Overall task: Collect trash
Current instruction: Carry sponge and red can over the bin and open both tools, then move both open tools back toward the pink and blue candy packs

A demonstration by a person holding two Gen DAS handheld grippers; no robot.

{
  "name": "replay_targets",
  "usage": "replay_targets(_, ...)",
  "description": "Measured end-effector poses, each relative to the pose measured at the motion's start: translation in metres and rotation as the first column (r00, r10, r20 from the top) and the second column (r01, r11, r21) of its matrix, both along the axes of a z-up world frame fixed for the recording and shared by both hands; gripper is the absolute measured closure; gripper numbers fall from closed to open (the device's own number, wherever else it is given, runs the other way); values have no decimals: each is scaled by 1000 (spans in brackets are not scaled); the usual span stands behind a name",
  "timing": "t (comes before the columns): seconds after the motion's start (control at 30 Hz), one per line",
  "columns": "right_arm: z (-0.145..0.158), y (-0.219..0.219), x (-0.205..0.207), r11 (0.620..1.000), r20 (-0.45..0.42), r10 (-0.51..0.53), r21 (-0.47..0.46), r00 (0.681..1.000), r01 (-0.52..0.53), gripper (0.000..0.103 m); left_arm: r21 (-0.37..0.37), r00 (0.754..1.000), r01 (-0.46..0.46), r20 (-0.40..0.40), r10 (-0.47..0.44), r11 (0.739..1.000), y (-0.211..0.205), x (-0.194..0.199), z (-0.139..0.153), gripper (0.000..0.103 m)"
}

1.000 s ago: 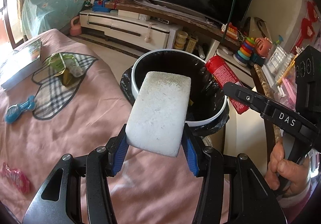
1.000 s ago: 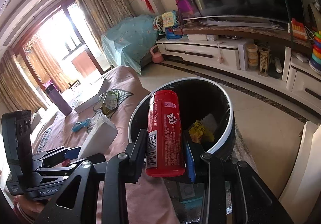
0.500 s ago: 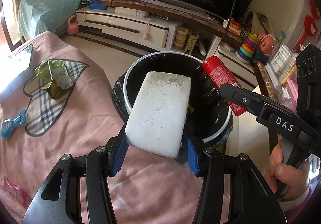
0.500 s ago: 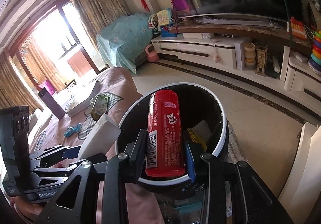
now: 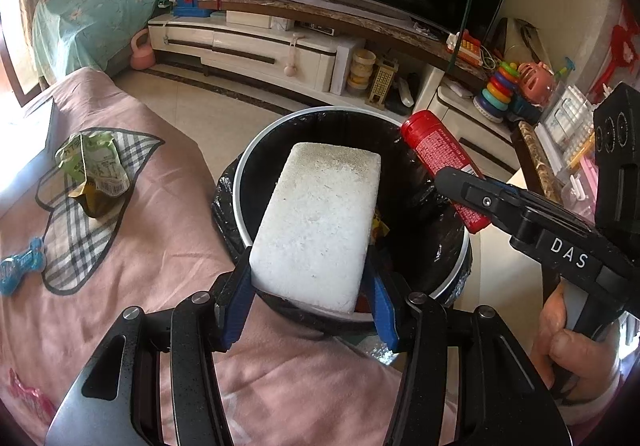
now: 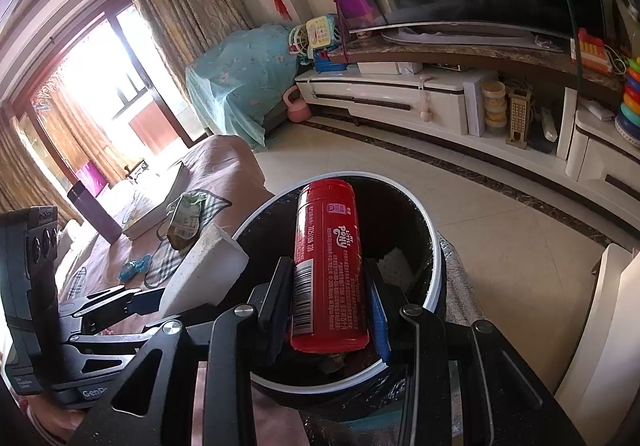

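Observation:
My left gripper point(image 5: 310, 302) is shut on a white foam block point(image 5: 316, 222) and holds it over the near rim of the black-lined trash bin point(image 5: 248, 166). My right gripper point(image 6: 330, 310) is shut on a red tube can point(image 6: 328, 266) and holds it over the same bin point(image 6: 434, 242). In the left wrist view the red can point(image 5: 440, 166) sits over the bin's right side. In the right wrist view the foam block point(image 6: 204, 270) sits at the bin's left edge. Yellow and white scraps lie inside the bin.
A pink-covered sofa point(image 5: 140, 246) lies left of the bin, with a green snack wrapper point(image 5: 96, 170), a blue toy point(image 5: 20, 266) and a book point(image 6: 152, 206) on it. A white TV stand point(image 5: 260, 50) with toys runs along the far wall. Tiled floor lies beyond the bin.
Both grippers have moved forward toward the bin; the foam block and the red can now hang further over its opening. Both holds are unchanged.

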State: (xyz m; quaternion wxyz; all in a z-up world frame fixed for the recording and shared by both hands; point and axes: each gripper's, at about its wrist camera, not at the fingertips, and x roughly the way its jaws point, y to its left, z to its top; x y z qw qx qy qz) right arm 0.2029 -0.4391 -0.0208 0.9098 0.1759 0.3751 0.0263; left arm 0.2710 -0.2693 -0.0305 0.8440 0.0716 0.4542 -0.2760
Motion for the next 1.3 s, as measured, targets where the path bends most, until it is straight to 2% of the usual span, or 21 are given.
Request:
replay_targets(0.47, -5, -5, 10, 1000, -28, -10, 3, 1000, 10, 68, 15, 1000, 11, 2, -11, 1000, -9, 4, -2, 51)
replay_targets(0.67, -7, -6, 18, 1000, -42, -5, 11, 999, 5, 66, 3, 1000, -1, -5, 1, 1000, -7, 10, -1, 47)
replay_targets(0.73, -7, -7, 19, 1000, -42, -4, 17, 999, 4, 64, -5, 1000, 0, -10, 0, 1000, -6, 12, -1, 43)
replay_targets(0.83, -6, -10, 17, 999, -34, -14, 28, 999, 15, 47, -17, 1000, -6, -11, 6, 1000, 0, 9, 0, 31)
replay_targets(0.93, -4, -10, 11, 999, -25, -24, 35, 999, 25, 44, -26, 1000, -23, -9, 23, 999, 10, 4, 2, 24)
replay_targets(1.17, 1, 3, -10, 997, 28, -12, 74, 1000, 10, 15, -72, 995, -98, -2, 98, 993, 57, -23, 0, 22)
replay_targets(1.3, 1, 20, -23, 995, 39, 8, 99, 999, -12, 10, -83, 989, -147, -8, 147, 986, 89, -42, -7, 22)
